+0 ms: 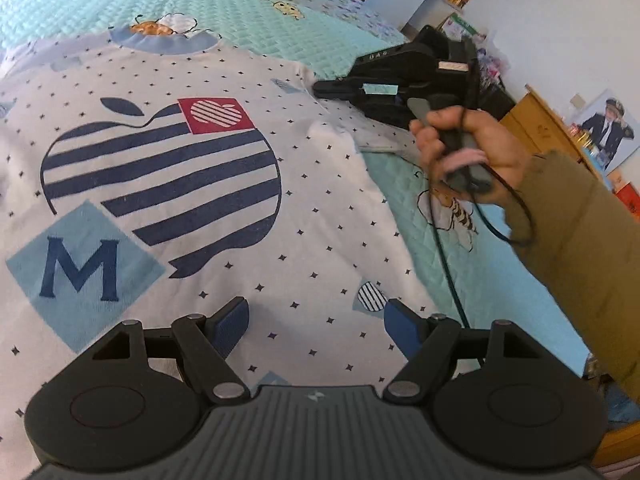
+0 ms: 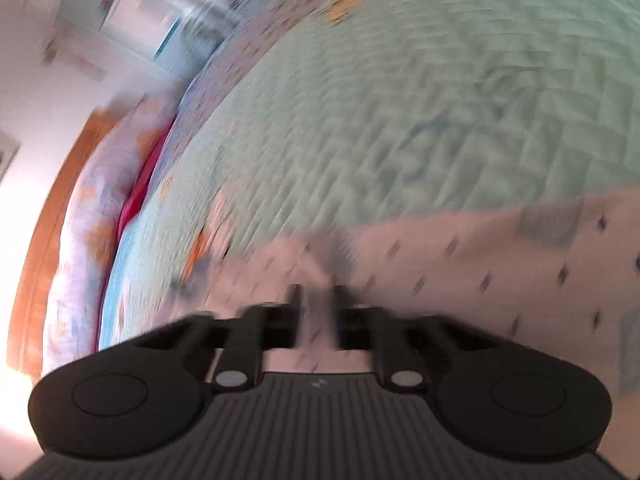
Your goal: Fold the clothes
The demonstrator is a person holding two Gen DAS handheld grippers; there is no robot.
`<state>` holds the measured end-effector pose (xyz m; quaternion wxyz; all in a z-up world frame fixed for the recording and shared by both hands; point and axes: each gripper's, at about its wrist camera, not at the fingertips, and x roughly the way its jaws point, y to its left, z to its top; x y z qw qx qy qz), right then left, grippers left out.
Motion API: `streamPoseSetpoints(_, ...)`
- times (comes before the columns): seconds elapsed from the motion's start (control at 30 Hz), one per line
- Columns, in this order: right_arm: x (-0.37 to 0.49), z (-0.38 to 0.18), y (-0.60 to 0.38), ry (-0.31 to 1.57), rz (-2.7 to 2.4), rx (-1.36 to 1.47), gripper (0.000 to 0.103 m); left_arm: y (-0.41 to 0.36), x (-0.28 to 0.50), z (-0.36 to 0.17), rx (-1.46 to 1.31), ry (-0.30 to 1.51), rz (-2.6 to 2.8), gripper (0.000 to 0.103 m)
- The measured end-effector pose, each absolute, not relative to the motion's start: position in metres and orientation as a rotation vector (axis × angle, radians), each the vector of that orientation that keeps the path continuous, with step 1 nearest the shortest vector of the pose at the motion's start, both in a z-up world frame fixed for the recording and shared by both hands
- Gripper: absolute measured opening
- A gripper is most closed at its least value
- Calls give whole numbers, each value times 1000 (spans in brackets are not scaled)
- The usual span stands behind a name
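1. The white shirt lies flat on the bed, just in front of the left gripper and partly under it. It has little dark stars, a big striped apple and a blue square with an M.
2. The left gripper hangs over the bottom part of the shirt. Its two blue fingers are spread wide apart. Nothing is between them.
3. The right gripper is ahead of the left one and off to its right, at the far right edge of the shirt. A hand in a brown-green sleeve holds it, and a black cable hangs down from it.
4. In the right gripper's own blurry view, its fingers are close together with a fold of white shirt cloth pinched between them.
5. The shirt edge there is pulled up a little off the bed.
6. Under the shirt is a green quilt with bees on it.
7. Far behind the right gripper is a wooden cabinet and a white wall.
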<state>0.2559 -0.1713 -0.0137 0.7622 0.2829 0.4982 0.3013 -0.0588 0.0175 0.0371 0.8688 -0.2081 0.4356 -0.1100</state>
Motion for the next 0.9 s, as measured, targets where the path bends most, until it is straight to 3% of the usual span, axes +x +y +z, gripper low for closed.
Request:
streamPoseSetpoints(0.13, 264, -13, -194, 1006, 521, 713, 3, 17, -58, 37, -432, 907, -235, 78)
streamPoseSetpoints(0.27, 234, 2, -201, 983, 631, 708, 32, 16, -61, 36, -421, 900, -230, 78)
streamPoseSetpoints(0.33, 223, 5, -204, 995, 637, 641, 32, 13, -62, 36, -407, 898, -223, 78)
streamPoseSetpoints(0.37, 220, 7, -208, 986, 579, 590, 14, 11, -62, 36, -397, 898, -219, 78)
streamPoseSetpoints(0.4, 216, 9, -213, 976, 521, 540, 5, 10, -62, 36, -388, 898, -214, 78)
streamPoseSetpoints(0.43, 212, 11, -216, 965, 465, 492, 3, 9, -62, 37, -381, 902, -209, 78)
streamPoseSetpoints(0.5, 199, 26, -218, 921, 436, 437, 9, 9, -62, 40, -377, 910, -200, 78)
streamPoseSetpoints(0.67, 174, 52, -186, 911, 608, 336, 11, 33, -69, 54, -384, 862, -125, 78)
streamPoseSetpoints(0.9, 169, 68, -69, 972, 848, 326, 21, 116, -72, 75, -413, 772, 65, 77)
